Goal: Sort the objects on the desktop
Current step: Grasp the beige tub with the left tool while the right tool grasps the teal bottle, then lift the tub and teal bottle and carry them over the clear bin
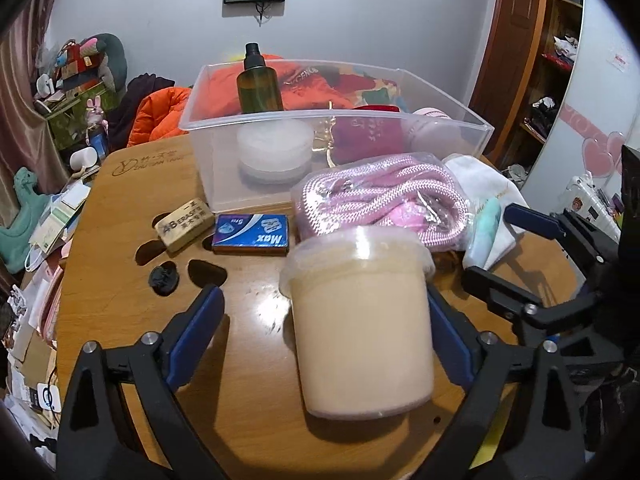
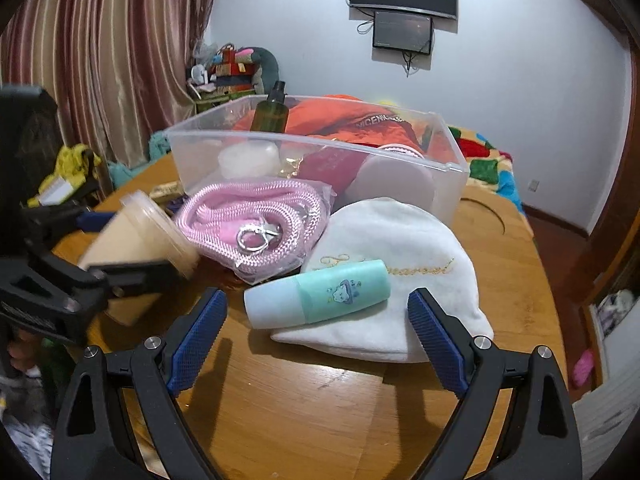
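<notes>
A cream-filled jar (image 1: 360, 328) with a clear lid stands on the wooden table (image 1: 132, 208) between the fingers of my left gripper (image 1: 322, 300). That gripper is open; its left finger is well clear of the jar and its right finger is close against the jar's side. My right gripper (image 2: 317, 296) is open in front of a mint-and-white bottle (image 2: 320, 296), which lies on a folded white towel (image 2: 400, 232). A bagged pink rope (image 1: 380, 200) lies behind the jar. The clear bin (image 1: 216, 184) holds a green spray bottle (image 1: 258, 84) and other items.
An eraser (image 1: 184, 224), a blue box (image 1: 252, 234) and a small black object (image 1: 164, 278) lie left of the jar. The right gripper (image 1: 492, 242) shows at the right of the left wrist view. Clutter surrounds the table's left edge.
</notes>
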Action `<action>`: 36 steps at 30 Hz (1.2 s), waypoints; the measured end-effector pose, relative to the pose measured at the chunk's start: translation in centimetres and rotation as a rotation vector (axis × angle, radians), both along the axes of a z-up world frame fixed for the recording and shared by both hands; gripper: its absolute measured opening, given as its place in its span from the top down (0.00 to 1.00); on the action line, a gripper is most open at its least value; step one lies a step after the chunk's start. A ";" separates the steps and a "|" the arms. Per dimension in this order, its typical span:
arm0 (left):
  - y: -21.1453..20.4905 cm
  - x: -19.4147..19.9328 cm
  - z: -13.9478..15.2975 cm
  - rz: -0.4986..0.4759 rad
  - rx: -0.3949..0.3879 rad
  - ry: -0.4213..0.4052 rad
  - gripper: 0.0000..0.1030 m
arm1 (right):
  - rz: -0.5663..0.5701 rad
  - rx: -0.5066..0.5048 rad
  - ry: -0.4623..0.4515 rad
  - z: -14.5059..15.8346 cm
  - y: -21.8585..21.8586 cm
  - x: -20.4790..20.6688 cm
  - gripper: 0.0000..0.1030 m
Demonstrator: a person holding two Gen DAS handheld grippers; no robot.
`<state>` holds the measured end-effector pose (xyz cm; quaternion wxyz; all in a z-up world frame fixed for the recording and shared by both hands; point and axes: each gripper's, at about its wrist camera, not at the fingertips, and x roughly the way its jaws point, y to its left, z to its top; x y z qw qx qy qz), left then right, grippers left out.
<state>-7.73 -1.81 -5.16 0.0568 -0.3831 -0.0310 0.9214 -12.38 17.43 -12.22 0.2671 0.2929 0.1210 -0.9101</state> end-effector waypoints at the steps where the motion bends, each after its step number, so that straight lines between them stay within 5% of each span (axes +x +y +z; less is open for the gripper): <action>1: -0.1 0.0 0.1 -0.004 0.005 -0.001 0.13 | 0.000 0.016 0.013 -0.1 -0.3 0.1 0.13; 6: 0.1 -0.2 0.0 -0.011 0.019 -0.019 0.16 | -0.007 0.062 0.052 -0.4 -1.3 0.3 0.31; 15: 1.9 -1.2 -0.9 -0.021 0.000 -0.046 0.16 | -0.007 0.019 0.006 0.3 0.6 0.4 0.32; 19: 3.0 -1.0 -1.1 -0.014 -0.052 -0.018 0.36 | -0.025 -0.033 -0.007 1.3 1.8 0.1 0.32; 36: -1.1 2.2 2.1 0.141 -0.009 0.093 0.36 | -0.019 -0.165 -0.032 3.5 3.0 -0.2 0.32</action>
